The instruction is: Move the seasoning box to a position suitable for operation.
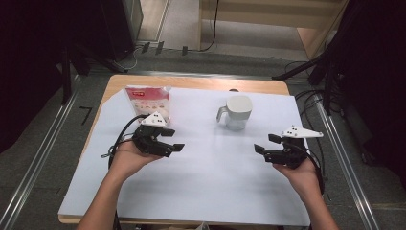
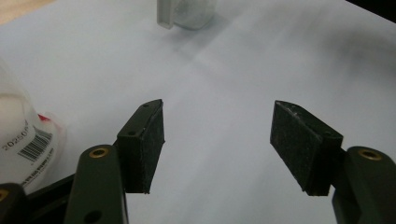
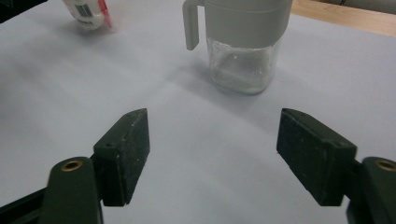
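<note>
Both tongs, left (image 1: 173, 145) and right (image 1: 262, 147), gaping wide, empty, above bare white tabletop (image 1: 215, 167); pouch (image 1: 148, 101) just beyond left, lidded jar (image 1: 236, 112) well clear between.

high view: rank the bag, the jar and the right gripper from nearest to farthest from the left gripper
1. bag, just behind the left gripper, back left.
2. jar, farther off, back centre.
3. right gripper, across the table, right side.

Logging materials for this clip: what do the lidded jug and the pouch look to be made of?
Jug: clear glass or hard plastic body, since you see through it, with a matte grey lid and handle, likely plastic. Pouch: glossy white and red printed film, probably plastic, with a barcode on it; it bulges softly.
</note>
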Available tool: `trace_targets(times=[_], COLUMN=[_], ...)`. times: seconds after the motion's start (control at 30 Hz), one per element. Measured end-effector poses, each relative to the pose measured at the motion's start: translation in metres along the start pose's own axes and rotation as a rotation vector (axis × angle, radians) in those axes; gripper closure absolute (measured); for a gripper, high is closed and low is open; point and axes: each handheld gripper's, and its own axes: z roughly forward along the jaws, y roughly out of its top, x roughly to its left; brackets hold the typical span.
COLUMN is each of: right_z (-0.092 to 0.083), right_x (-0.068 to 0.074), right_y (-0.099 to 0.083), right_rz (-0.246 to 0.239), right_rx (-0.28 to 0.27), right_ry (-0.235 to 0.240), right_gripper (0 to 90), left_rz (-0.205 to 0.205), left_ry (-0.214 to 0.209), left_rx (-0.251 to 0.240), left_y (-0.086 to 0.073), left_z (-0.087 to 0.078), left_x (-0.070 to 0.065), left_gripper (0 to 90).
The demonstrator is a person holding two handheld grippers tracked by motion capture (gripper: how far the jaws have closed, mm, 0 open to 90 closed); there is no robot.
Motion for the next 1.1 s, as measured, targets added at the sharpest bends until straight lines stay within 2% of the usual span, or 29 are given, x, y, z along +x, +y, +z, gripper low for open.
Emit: trace_targets(times=[0.1, 0.17, 0.3, 0.37, 0.63, 0.93, 1.1], right_z=[0.000, 0.000, -0.001, -0.001, -0.002, 0.002, 0.009], right_x=[0.000, 0.000, 0.000, 0.000, -0.001, -0.001, -0.003], right_y=[0.001, 0.001, 0.006, 0.007, 0.011, 0.021, 0.029], right_rz=[0.015, 0.020, 0.030, 0.031, 0.011, 0.010, 0.040], right_rx=[0.003, 0.005, 0.018, 0.017, 0.042, 0.032, 0.026], right_ry=[0.008, 0.012, 0.019, 0.018, -0.002, -0.017, -0.029], right_gripper=[24.0, 23.3, 20.0, 19.8, 18.3, 16.6, 13.3], left_rz=[0.015, 0.003, -0.011, -0.017, -0.025, -0.015, -0.011], left_ry=[-0.015, -0.015, -0.063, -0.067, -0.038, -0.013, -0.012], left_rx=[-0.007, 0.009, -0.035, -0.049, -0.023, -0.006, 0.005], left_y=[0.001, 0.003, 0.005, 0.006, 0.004, 0.002, 0.002], left_z=[0.000, 0.000, -0.004, -0.006, -0.006, -0.008, -0.008], left_x=[-0.002, -0.003, -0.003, -0.003, 0.000, -0.003, -0.005], left_gripper=[34.4, 33.5, 32.8, 32.8, 32.9, 33.0, 33.0])
